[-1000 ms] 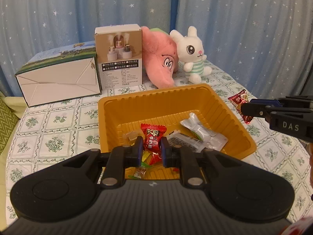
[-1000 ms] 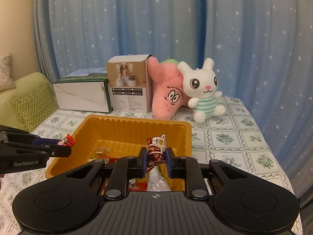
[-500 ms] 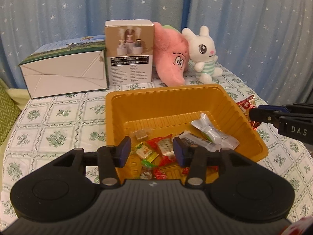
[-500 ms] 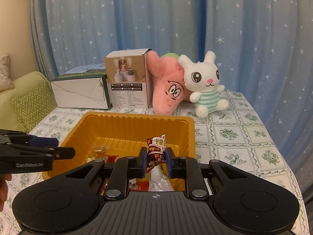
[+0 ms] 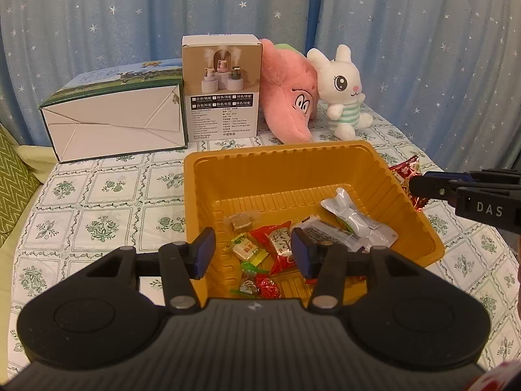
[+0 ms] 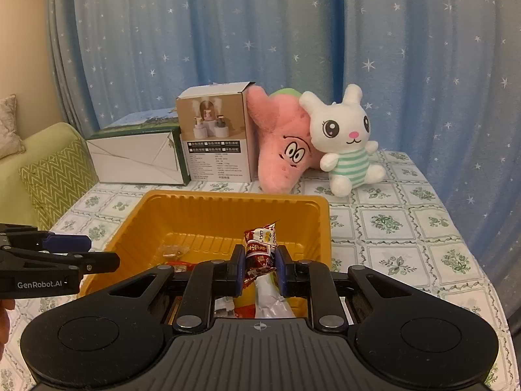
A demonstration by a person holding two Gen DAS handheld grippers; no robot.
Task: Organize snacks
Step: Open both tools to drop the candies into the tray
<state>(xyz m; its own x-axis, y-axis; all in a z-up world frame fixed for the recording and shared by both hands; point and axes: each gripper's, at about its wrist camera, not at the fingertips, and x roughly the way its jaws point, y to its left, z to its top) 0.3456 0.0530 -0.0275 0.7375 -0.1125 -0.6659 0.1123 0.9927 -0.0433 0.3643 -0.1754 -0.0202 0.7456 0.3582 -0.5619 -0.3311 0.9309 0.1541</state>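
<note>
A table under a white cloth printed with green floral squares [image 5: 107, 195] carries an orange ribbed plastic tray [image 5: 260, 176] at its centre. At eleven o'clock lies a white-and-green carton [image 5: 114, 123], at twelve a beige humidifier box [image 5: 223, 88], at one a pink plush star [image 5: 286, 97] and white plush rabbit [image 5: 342, 91].

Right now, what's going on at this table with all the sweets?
A person is sorting snacks into an orange tray with two hand-held grippers. The left gripper hangs over the tray with its jaws opening and nothing between them; a red packet lies among the sweets below. The right gripper is shut on a red snack packet at the tray's right edge, not yet dropped in.
</note>
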